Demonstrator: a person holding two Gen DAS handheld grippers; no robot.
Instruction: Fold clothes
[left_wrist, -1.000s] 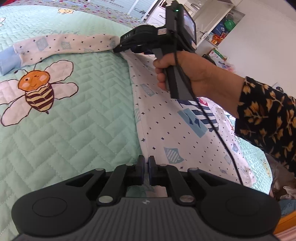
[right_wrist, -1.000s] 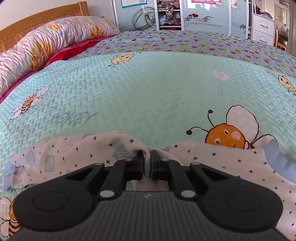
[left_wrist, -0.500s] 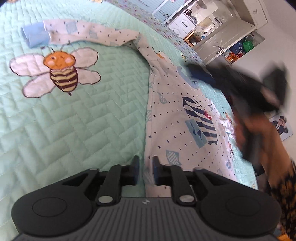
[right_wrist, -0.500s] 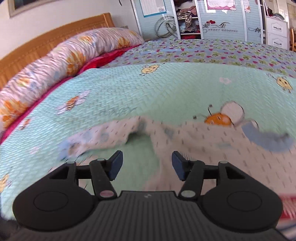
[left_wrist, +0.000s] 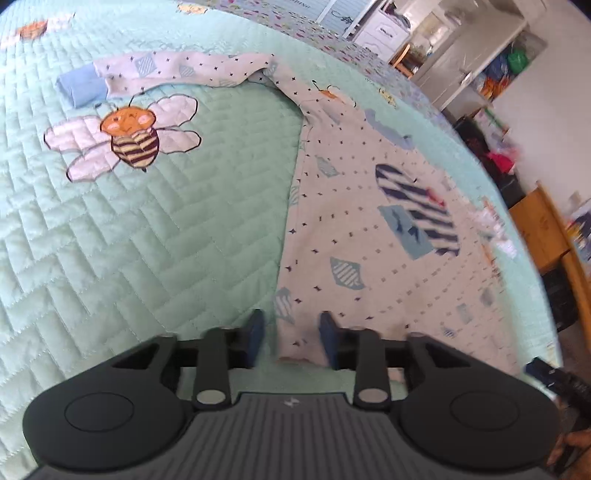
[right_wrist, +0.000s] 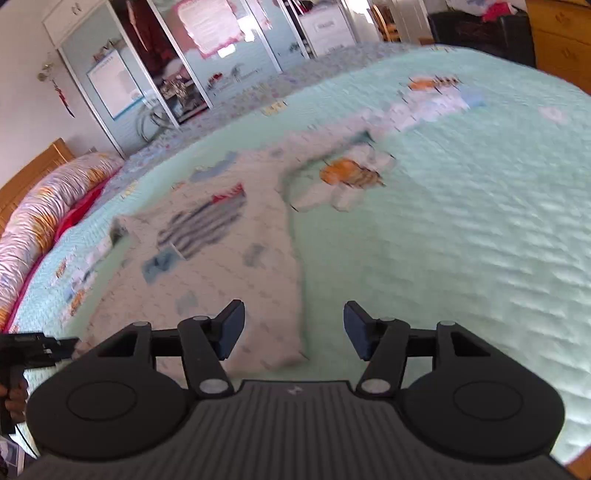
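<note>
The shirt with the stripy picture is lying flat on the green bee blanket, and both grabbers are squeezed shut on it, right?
Not quite. The shirt does lie flat on the green bee blanket, but both grabbers are open. The left wrist view shows the left gripper with its fingers apart over the hem; the right wrist view shows the right gripper spread wide, holding nothing.

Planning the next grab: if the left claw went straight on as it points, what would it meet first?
Probably the hem of the patterned shirt, lying flat on the quilt just ahead of the open left claw; depth is unclear.
</note>
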